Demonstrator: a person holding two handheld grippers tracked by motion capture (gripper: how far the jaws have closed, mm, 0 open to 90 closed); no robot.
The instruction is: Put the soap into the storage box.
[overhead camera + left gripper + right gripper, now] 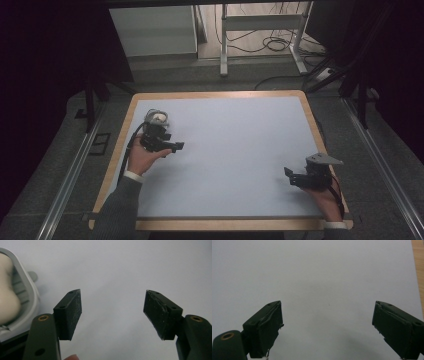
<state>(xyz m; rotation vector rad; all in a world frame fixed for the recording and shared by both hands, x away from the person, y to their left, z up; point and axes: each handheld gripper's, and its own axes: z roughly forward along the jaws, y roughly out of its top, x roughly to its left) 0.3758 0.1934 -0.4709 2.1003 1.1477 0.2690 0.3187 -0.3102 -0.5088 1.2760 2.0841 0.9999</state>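
Left gripper gaping wide with nothing between its jaws, the grey plastic container holding something cream-coloured just off its left jaw, right gripper wide and empty too, so I'd back away level without clipping that rim

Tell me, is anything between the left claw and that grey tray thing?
No. The left claw is open and empty, and the grey tray sits right beside it on the mat, off to one side. Nothing visible lies between them.
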